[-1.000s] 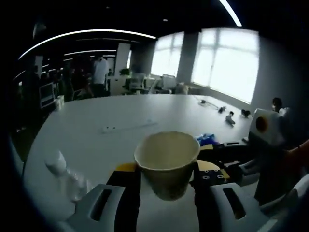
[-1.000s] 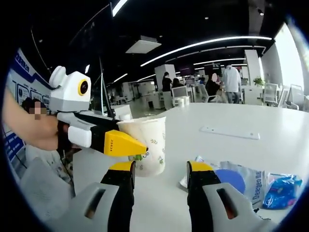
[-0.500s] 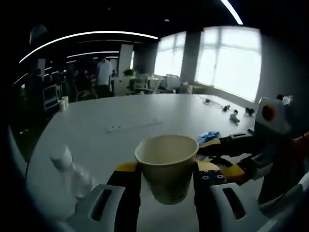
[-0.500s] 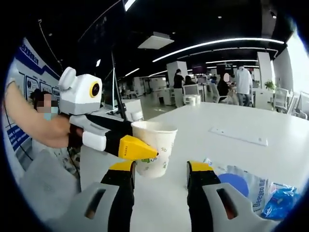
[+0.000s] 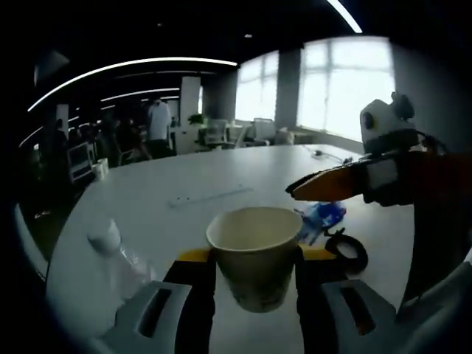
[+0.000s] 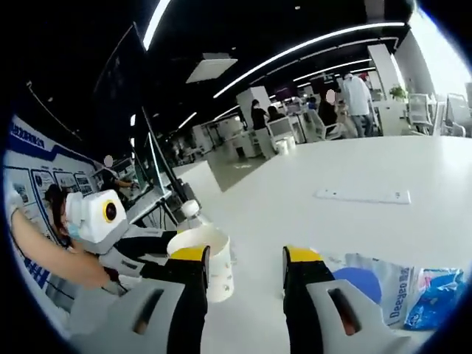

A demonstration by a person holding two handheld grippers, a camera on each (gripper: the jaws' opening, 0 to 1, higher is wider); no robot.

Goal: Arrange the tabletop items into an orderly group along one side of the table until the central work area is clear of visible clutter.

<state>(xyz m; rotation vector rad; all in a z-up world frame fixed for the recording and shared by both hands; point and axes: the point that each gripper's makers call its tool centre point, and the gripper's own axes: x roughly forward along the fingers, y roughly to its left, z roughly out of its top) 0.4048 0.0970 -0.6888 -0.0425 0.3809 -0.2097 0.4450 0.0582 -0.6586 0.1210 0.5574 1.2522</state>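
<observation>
left claw [image 5: 254,258]: jaws are pinching a paper cup [image 5: 254,251] from both sides, cup is sitting upright between them, mouth open upward, inside looking bare
left claw, right gripper view: claw [image 6: 158,262] is reaching in from the left, a person's forearm [image 6: 44,254] behind it, cup [image 6: 203,258] at its tip just above the worktop [image 6: 354,166]
right claw [image 6: 243,258]: jaws are standing parted, gripping nothing, hovering over the worktop
right claw, left gripper view: coming in from the right [image 5: 324,183], yellow tips are looking close together there, raised above the worktop [image 5: 184,184]
cup position: near worktop edge closest to the person, being held, not resting free; can't tell if base is touching the surface
plastic bottle [image 5: 110,247]: clear, white cap, lying on worktop left of the cup in left gripper view; in right gripper view its cap [image 6: 190,209] is peeking just behind the cup
blue packet [image 5: 321,216]: lying on worktop right of and beyond the cup, under the right claw
black ring-shaped item [image 5: 346,249]: lying just beside the blue packet, nearer the camera
plastic bags [image 6: 391,284]: white bag with blue print plus a blue packet, lying right of the right claw
white strip [image 6: 361,195]: flat, lying mid-worktop, well apart from the rest
background: people are standing by desks, windows are glowing bright
</observation>
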